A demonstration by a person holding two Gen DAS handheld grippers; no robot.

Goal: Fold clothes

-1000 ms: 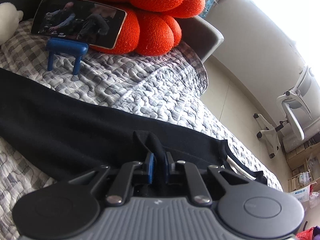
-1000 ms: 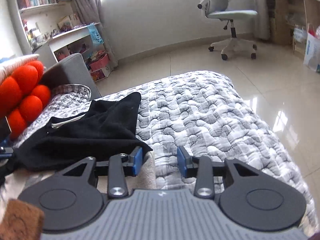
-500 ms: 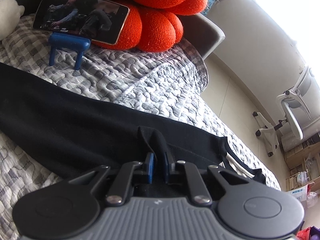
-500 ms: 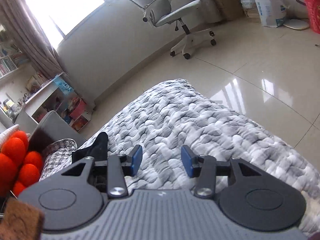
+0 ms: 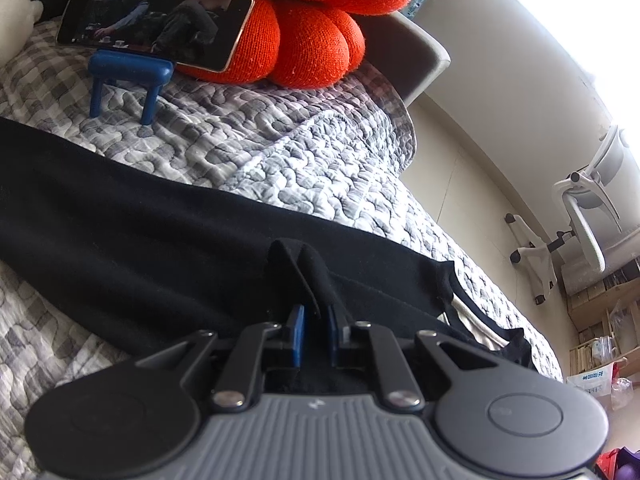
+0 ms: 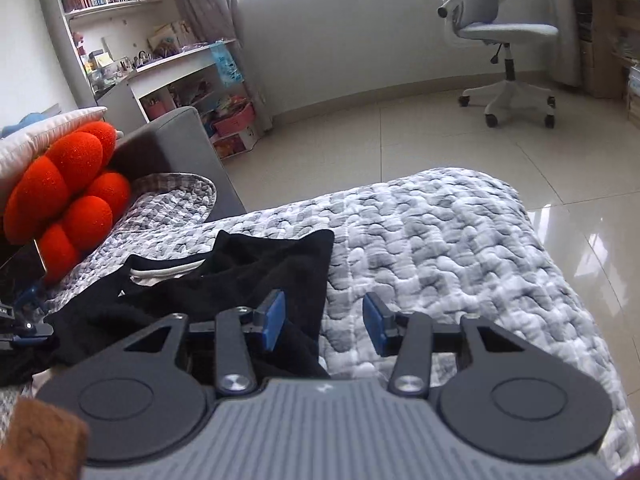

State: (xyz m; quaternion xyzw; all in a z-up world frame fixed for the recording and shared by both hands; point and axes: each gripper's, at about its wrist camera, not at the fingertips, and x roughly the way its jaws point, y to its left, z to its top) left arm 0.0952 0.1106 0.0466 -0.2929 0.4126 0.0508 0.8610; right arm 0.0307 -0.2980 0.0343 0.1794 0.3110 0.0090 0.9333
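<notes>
A black garment (image 5: 140, 236) lies stretched across the grey quilted cover (image 5: 280, 160). My left gripper (image 5: 316, 316) is shut on a raised fold of that black cloth, which sticks up between the blue pads. In the right wrist view the same garment (image 6: 248, 276) is bunched at the left, with a white lining showing at its neck. My right gripper (image 6: 324, 318) stands open just above the garment's right edge. Its left pad is over the black cloth and its right pad over the quilt, and nothing is pinched between them.
An orange knitted cushion (image 5: 304, 40) and a phone (image 5: 156, 16) on a blue stand (image 5: 128, 76) sit at the head of the quilt. A white office chair (image 6: 504, 40) stands on the tiled floor (image 6: 400, 136). Shelves (image 6: 168, 68) line the far wall.
The right gripper's jaws have opened wider, and its view swung up towards the floor and then back over the garment's edge. The left gripper kept its hold and barely moved.
</notes>
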